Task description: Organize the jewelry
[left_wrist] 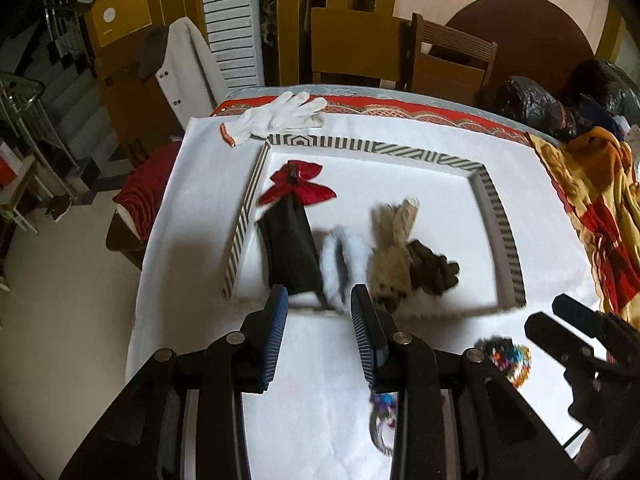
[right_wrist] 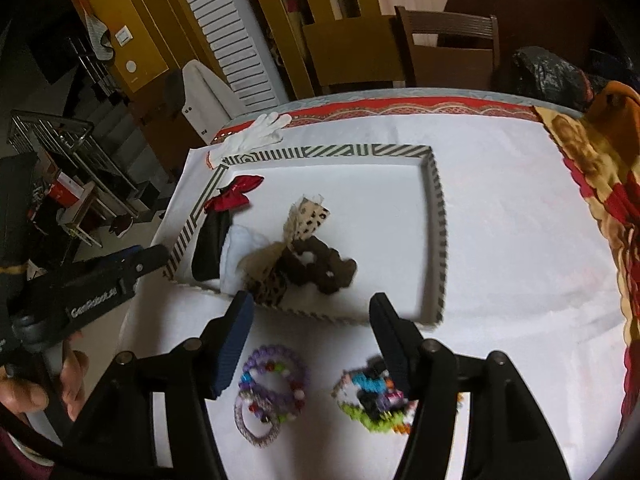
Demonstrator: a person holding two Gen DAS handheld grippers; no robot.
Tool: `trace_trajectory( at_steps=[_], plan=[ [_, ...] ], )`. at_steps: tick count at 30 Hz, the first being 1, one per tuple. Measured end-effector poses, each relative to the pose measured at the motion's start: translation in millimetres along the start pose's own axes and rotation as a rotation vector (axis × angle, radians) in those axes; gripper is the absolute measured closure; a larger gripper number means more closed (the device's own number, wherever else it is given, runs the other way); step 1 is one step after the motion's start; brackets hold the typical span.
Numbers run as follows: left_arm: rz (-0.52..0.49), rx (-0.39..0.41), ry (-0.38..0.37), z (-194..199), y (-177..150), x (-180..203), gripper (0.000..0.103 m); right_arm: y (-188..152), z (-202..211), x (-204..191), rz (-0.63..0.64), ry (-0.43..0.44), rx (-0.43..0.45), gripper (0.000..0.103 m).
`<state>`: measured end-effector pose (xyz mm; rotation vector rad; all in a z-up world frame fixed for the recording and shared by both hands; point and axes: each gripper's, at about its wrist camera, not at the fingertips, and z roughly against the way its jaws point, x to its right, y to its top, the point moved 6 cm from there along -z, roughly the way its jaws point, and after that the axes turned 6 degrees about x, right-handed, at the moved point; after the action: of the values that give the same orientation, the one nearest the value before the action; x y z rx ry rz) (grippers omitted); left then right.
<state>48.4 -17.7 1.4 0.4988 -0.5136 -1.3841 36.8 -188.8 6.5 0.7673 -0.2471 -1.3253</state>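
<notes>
1. At far left the left tool (left_wrist: 319, 312) hovers with its ribbed blue pads spread and nothing between them, just short of the near wall of the striped tray (right_wrist: 438, 216).
2. Inside the tray, from left: a glossy red bow (right_wrist: 236, 192), a smooth black hair piece (right_wrist: 210, 248), a fluffy white scrunchie (right_wrist: 244, 252), a leopard-print scrunchie (right_wrist: 276, 276) with floppy ends, and a plush brown scrunchie (right_wrist: 324, 268). They lie bunched and touching, so a careless grab here could likely drag a neighbour along.
3. On the white cloth of the worktop (right_wrist: 520, 280), outside the tray, lies a stack of purple bead bracelets (right_wrist: 272, 384), round and hard.
4. Right of that sits a multicoloured bead bracelet (right_wrist: 372, 400), partly blurred, touching or just beside the right tool's pad.
5. The right tool (right_wrist: 312, 336) is spread wide and empty above both. Smooth beads could probably slip from the pads, or roll, if pinched off-centre.
6. Stacked bracelets may lift together.
</notes>
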Motion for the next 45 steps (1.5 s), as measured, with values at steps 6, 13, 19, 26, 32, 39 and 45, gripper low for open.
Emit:
trace_trajectory(
  at_steps=[6, 13, 19, 26, 32, 39, 45],
  plan=[
    [0.015, 0.019, 0.008, 26, -19, 7, 0.079, -21, 23, 14, -0.018, -0.012, 0.002, 0.037],
    [0.029, 0.020, 0.011, 50, -41, 16, 0.079, -44, 44, 19, -0.007, -0.012, -0.002, 0.036],
    [0.032, 0.024, 0.018, 65, -59, 23, 0.079, -56, 60, 16, 0.027, -0.013, -0.005, 0.036],
    [0.031, 0.023, 0.014, 78, -77, 35, 0.079, -69, 78, 17, 0.065, -0.019, -0.003, 0.035],
    [0.040, 0.024, 0.012, 86, -87, 44, 0.079, -78, 88, 20, 0.091, -0.021, -0.006, 0.034],
    [0.038, 0.018, 0.015, 90, -95, 54, 0.079, -87, 96, 27, 0.095, -0.014, -0.014, 0.034],
    [0.052, 0.016, 0.002, 92, -99, 59, 0.079, -90, 99, 33, 0.093, -0.014, -0.012, 0.034]
  ],
)
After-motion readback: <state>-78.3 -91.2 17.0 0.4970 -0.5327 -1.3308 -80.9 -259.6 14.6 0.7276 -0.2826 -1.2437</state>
